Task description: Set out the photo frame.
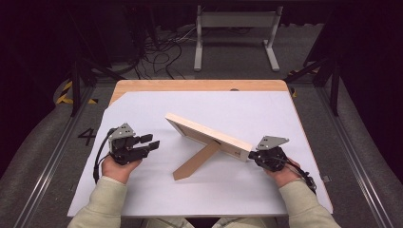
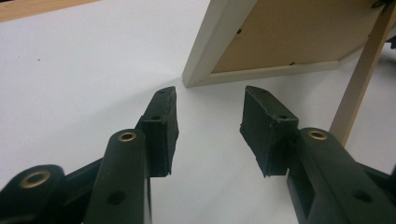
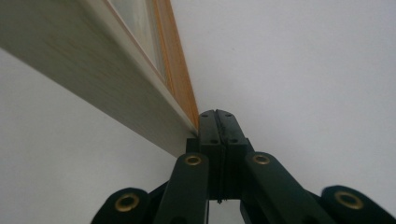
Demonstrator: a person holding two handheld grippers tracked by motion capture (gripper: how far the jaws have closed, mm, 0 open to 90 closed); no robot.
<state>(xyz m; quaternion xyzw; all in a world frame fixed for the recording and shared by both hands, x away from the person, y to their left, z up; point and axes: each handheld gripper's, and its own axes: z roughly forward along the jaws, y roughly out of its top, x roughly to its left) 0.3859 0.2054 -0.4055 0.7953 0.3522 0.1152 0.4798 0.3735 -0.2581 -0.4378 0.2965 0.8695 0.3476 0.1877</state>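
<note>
At table centre a wooden picture frame (image 1: 207, 135) is propped on its easel leg (image 1: 196, 161), nudged at its 3 o'clock end by the clenched, empty right gripper (image 3: 217, 122), while the released left gripper (image 2: 208, 126) waits at 9 o'clock; steadying seems next.

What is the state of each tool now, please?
Left tool: open, holding nothing.
Right tool: closed, pressed against the corner of the pale wooden picture frame, not gripping it.

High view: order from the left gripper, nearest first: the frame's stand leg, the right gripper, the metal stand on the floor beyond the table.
1. Stand leg, table centre, right of the left gripper.
2. Right gripper, at the frame's right end.
3. Metal stand, on the floor beyond the table.
</note>
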